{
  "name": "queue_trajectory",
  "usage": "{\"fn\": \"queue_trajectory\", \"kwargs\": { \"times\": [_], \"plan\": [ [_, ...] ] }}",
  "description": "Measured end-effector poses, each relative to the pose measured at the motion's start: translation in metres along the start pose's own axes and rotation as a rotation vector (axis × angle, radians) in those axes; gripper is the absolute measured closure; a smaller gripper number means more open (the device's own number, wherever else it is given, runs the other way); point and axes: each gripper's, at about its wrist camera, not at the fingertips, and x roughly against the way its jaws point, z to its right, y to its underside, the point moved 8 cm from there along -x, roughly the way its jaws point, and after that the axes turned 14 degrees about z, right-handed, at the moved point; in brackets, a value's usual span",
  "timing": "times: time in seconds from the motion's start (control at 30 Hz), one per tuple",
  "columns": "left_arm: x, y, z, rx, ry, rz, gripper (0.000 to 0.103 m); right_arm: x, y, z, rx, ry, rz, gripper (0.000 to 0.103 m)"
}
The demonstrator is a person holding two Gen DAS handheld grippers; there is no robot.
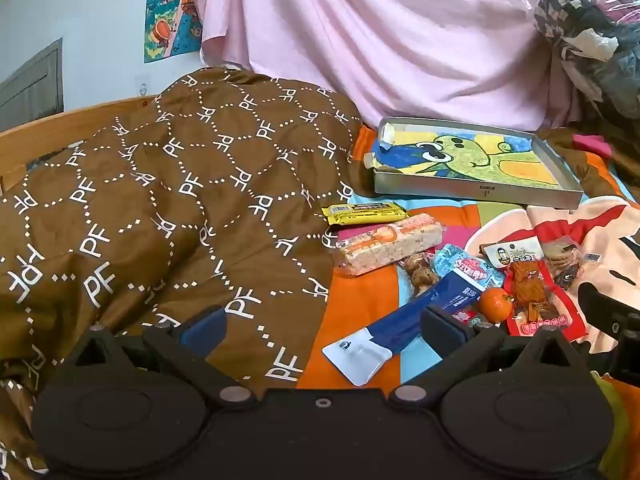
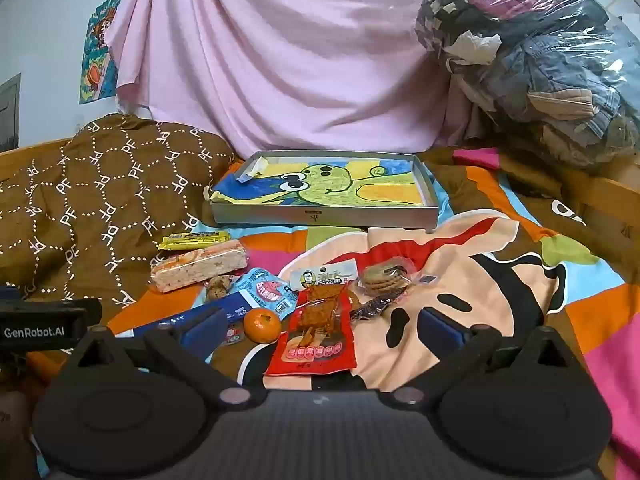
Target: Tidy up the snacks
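Note:
Several snacks lie in a heap on the colourful bedsheet: a yellow bar [image 1: 364, 213], a rice-crisp bar [image 1: 390, 246], a long blue packet [image 1: 420, 312], a mandarin [image 2: 262, 324], a red packet [image 2: 316, 344] and wrapped cookies [image 2: 384, 276]. Behind them sits a shallow grey tray [image 2: 320, 216] lined with a cartoon drawing, with no snack in it. My left gripper [image 1: 324, 328] is open, its right finger over the blue packet. My right gripper [image 2: 322, 330] is open, the red packet's lower half between its fingers with no pad touching it.
A brown patterned quilt [image 1: 180, 208] is bunched up left of the snacks. A pink sheet [image 2: 280, 60] hangs behind the tray. A plastic bag of clothes [image 2: 540, 60] fills the back right. A wooden bed rail [image 1: 60, 128] runs along the left.

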Motion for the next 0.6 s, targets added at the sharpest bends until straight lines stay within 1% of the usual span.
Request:
{"fn": "queue_trajectory", "kwargs": {
  "times": [0.33, 0.6],
  "plan": [
    [0.0000, 0.0003, 0.0001, 0.006, 0.002, -0.005, 0.001, 0.0030, -0.0037, 0.0013, 0.002, 0.004, -0.002, 0.000],
    [0.0009, 0.0006, 0.0004, 0.006, 0.004, -0.006, 0.001, -0.0017, 0.0001, -0.0007, 0.008, 0.003, -0.012, 0.000]
  ]
}}
